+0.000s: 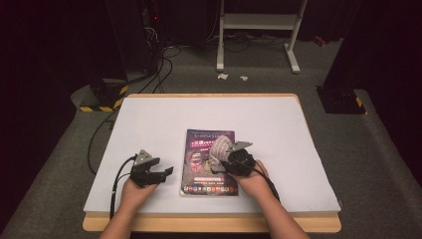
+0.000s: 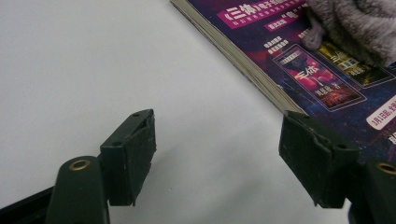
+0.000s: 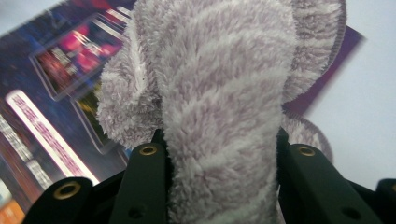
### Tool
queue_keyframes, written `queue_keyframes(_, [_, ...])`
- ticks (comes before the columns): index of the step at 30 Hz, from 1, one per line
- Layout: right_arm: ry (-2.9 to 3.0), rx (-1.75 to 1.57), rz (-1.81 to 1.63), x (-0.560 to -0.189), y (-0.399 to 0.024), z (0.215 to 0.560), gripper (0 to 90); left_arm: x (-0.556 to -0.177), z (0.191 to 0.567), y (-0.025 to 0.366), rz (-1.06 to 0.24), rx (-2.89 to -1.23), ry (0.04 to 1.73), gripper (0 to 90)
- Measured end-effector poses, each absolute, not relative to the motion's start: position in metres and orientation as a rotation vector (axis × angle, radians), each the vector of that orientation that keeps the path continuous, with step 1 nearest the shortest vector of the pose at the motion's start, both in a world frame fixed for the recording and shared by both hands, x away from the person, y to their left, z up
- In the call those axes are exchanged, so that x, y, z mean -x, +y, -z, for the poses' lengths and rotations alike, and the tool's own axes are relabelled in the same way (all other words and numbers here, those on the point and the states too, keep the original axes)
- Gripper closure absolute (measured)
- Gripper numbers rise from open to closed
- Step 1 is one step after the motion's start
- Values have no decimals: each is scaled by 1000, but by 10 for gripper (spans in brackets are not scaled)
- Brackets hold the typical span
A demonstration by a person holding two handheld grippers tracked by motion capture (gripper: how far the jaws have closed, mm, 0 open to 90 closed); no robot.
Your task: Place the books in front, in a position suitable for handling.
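Two forearms are reaching in from the near edge of the table (image 1: 149,119), each hand carrying a black gripper. On the person's left, the left gripper (image 1: 169,172) is resting low over the white tabletop, its jaws standing spread with nothing between them, just beside the book's (image 1: 199,144) near left corner. On the right, the right gripper (image 1: 222,158) is pinching a fuzzy grey-and-white striped sock (image 1: 217,149) between its jaws; the sock is bulging up out of the grip and lying over the right half of the book. That book, with a purple and pink cover, is lying flat at the middle of the table. Beyond the far edge, cables and a white stand (image 1: 259,22) are sitting on the grey floor.
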State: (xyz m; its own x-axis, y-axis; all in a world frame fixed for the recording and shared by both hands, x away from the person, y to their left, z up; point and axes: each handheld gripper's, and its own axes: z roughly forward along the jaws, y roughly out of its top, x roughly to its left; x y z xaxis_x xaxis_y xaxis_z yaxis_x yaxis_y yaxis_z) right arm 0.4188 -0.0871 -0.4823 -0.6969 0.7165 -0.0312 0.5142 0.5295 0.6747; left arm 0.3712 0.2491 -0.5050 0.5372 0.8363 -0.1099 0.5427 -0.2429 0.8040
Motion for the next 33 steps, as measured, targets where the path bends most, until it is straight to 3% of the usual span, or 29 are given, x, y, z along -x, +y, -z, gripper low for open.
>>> queue_keyframes(20, [2593, -865, -1008, -423, 9, 483, 632, -372, 505, 249, -433, -1938, 1113, 277])
queue_keyframes(33, [2585, -886, -1010, -425, -6, 484, 630, -371, 505, 248, -431, -1936, 1116, 277])
